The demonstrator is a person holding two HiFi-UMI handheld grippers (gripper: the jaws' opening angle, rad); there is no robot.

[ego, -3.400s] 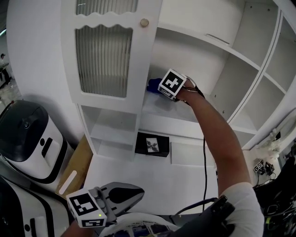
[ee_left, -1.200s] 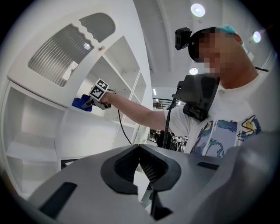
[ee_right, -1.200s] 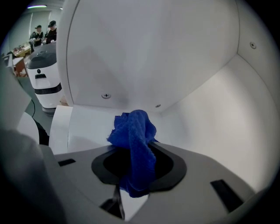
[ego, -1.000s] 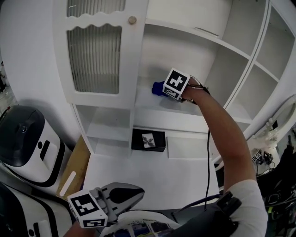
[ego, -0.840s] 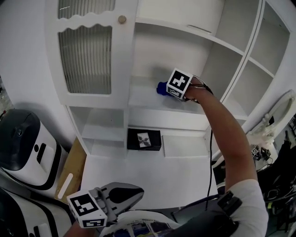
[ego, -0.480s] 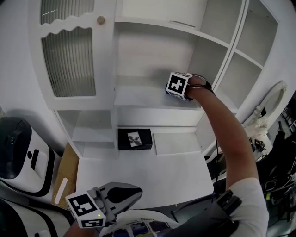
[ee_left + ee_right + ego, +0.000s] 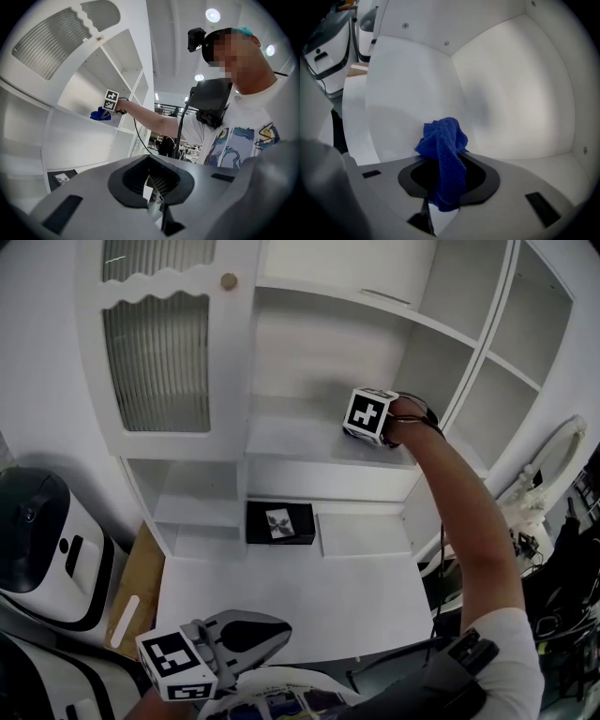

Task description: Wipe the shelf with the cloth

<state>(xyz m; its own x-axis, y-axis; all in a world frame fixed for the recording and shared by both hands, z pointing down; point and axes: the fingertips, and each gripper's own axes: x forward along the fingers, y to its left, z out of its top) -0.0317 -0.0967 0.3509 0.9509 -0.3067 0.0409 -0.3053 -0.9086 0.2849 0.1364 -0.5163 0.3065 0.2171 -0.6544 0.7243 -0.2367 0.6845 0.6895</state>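
The white shelf sits in an open cabinet. My right gripper reaches onto it near its right end, with the marker cube on top. In the right gripper view its jaws are shut on a bunched blue cloth, which hangs from the right gripper onto the shelf board by the back corner. The head view hides the cloth behind the cube. The left gripper view shows the cloth on the shelf from afar. My left gripper stays low by my body, shut and holding nothing.
An open cabinet door with ribbed glass hangs left of the shelf. A vertical divider bounds the shelf on the right. A black box lies on the lower counter. A white and black machine stands at the left.
My right gripper has slid rightward along the shelf with the cloth, away from the door. The cloth, seen left of the cube before, is now hidden behind it. The left gripper has stayed put.
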